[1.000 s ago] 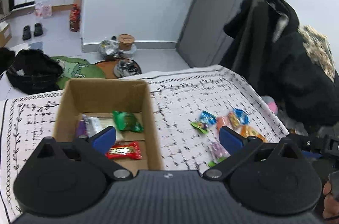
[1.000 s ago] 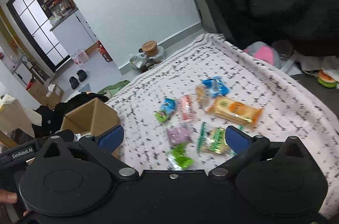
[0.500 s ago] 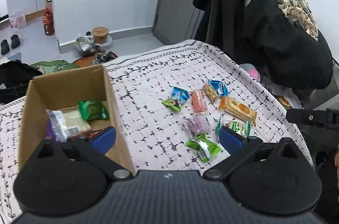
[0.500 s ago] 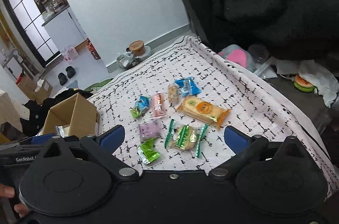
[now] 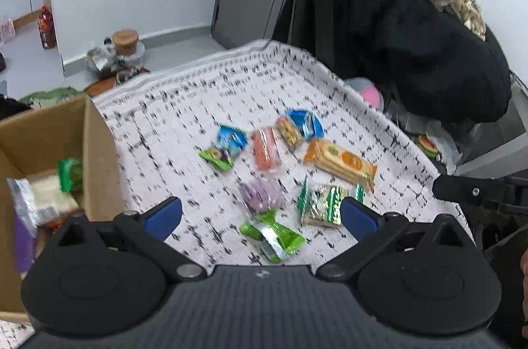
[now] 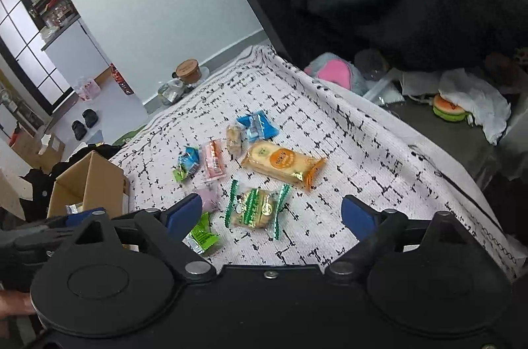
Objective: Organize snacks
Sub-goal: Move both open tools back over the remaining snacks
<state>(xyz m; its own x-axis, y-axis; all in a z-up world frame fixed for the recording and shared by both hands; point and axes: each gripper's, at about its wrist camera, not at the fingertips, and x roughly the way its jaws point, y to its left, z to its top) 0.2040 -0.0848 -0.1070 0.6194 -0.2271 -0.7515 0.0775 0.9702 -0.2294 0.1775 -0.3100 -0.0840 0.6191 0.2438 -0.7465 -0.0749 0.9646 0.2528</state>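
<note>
Left hand-held gripper point(image 5: 260, 215) beside cardboard box point(image 5: 99, 151) (snacks inside).

No legible text in either view. The orange cracker packet point(image 6: 283, 164) bears a round printed emblem, characters too small to read. The green-striped packet point(image 6: 255, 207) carries print, unreadable. Left wrist view is motion-blurred throughout.
</note>
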